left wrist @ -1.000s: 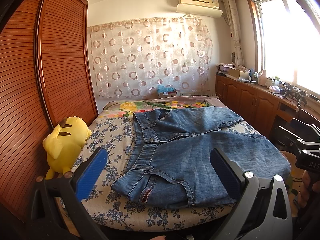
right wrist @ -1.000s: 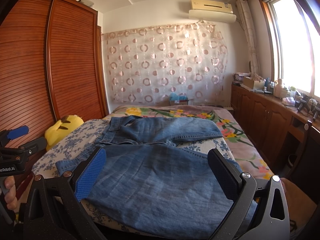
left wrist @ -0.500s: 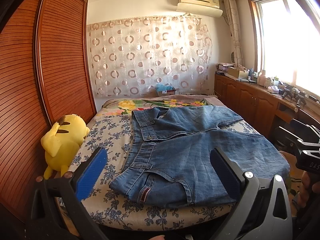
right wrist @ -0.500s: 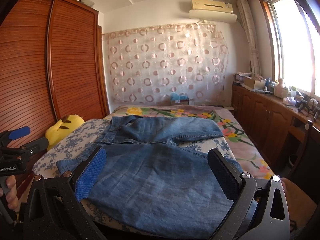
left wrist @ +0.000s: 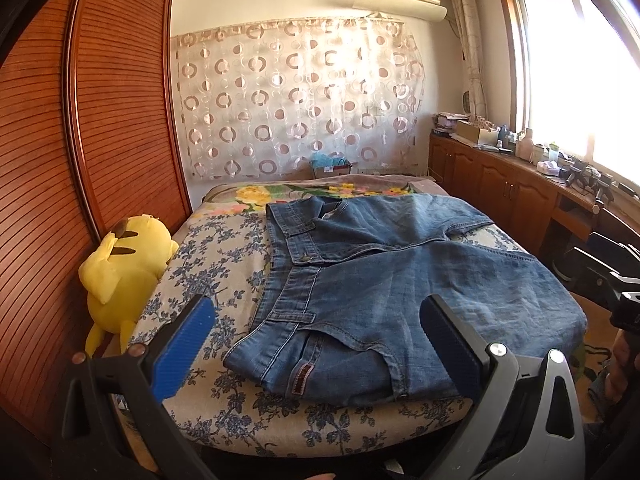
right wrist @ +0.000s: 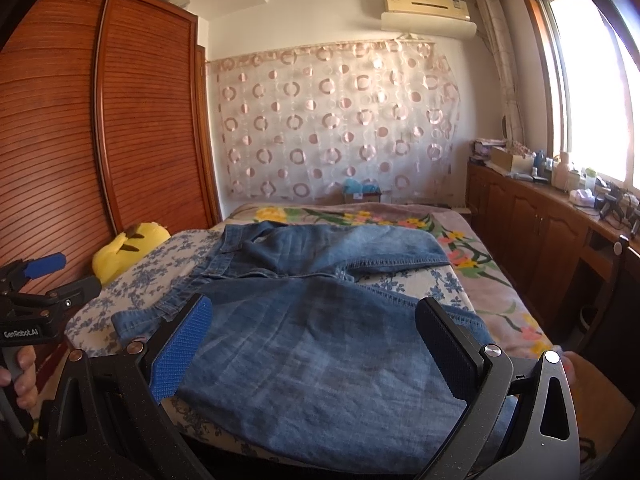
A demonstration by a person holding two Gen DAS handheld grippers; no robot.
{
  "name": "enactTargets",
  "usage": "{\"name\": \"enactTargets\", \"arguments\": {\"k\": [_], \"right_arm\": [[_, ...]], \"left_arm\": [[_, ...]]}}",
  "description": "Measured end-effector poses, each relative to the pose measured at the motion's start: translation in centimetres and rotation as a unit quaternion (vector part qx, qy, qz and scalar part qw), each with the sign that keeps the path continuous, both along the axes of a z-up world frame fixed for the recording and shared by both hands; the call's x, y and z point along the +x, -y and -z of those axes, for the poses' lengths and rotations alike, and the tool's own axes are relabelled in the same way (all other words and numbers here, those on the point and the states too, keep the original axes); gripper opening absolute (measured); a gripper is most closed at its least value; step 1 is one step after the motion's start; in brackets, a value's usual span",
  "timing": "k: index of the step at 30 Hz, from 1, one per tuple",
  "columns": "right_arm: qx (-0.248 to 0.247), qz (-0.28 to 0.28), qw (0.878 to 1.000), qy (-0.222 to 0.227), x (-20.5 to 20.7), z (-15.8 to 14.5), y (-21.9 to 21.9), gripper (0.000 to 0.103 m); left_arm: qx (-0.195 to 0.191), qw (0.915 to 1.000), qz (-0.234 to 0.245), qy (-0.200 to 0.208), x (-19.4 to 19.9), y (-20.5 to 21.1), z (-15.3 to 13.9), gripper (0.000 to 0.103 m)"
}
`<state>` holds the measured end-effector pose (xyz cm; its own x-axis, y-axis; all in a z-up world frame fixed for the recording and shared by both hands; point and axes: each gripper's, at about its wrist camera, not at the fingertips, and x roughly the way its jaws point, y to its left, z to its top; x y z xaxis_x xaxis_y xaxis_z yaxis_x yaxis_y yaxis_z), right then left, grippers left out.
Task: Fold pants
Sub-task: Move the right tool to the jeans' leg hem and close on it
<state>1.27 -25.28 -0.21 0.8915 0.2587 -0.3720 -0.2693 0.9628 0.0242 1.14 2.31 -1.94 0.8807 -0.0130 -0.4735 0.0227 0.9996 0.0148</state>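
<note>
Blue denim pants (left wrist: 400, 288) lie spread across the near half of the bed (left wrist: 216, 256), waistband to the left, legs running right, the near leg draped over the foot edge. My left gripper (left wrist: 316, 340) hovers open in front of the near waistband corner, holding nothing. From the right wrist view the pants (right wrist: 320, 340) fill the foreground, and my right gripper (right wrist: 312, 344) is open above the near leg with nothing between its fingers. The left gripper (right wrist: 44, 276) shows at the left edge there, held by a hand.
A yellow plush toy (left wrist: 124, 272) leans at the bed's left edge against a slatted wooden wardrobe (left wrist: 100, 140). Wooden cabinets (left wrist: 520, 200) with clutter run along the right under a bright window. A patterned curtain (left wrist: 296, 100) hangs behind the bed.
Both views shift very slightly; the left wrist view drifts a little to the right. The pants have not moved and both grippers stay open.
</note>
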Motion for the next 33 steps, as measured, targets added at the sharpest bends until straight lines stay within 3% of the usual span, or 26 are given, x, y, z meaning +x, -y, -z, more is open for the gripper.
{"name": "enactTargets", "arguments": {"k": [5,12,21,27,33], "right_arm": [[-0.008,-0.007,1.0,-0.02,0.8,1.2,0.1,0.103],[-0.023,-0.03,0.997,-0.068,2.0,3.4,1.0,0.093],[-0.055,-0.056,0.988,-0.13,2.7,6.5,2.0,0.087],[-0.069,-0.077,0.981,-0.163,2.6,8.2,2.1,0.079],[-0.101,-0.083,0.974,-0.184,1.7,9.8,2.3,0.079]], "left_arm": [[-0.01,0.9997,-0.001,-0.021,0.7,-1.6,1.4,0.103],[-0.022,0.9983,-0.004,-0.053,1.9,-3.8,3.8,0.103],[-0.026,0.9955,-0.019,-0.09,3.2,-5.5,6.3,0.103],[-0.03,0.9941,-0.021,-0.102,3.5,-5.8,7.2,0.103],[-0.03,0.9937,-0.022,-0.106,3.5,-5.9,7.4,0.103]]}}
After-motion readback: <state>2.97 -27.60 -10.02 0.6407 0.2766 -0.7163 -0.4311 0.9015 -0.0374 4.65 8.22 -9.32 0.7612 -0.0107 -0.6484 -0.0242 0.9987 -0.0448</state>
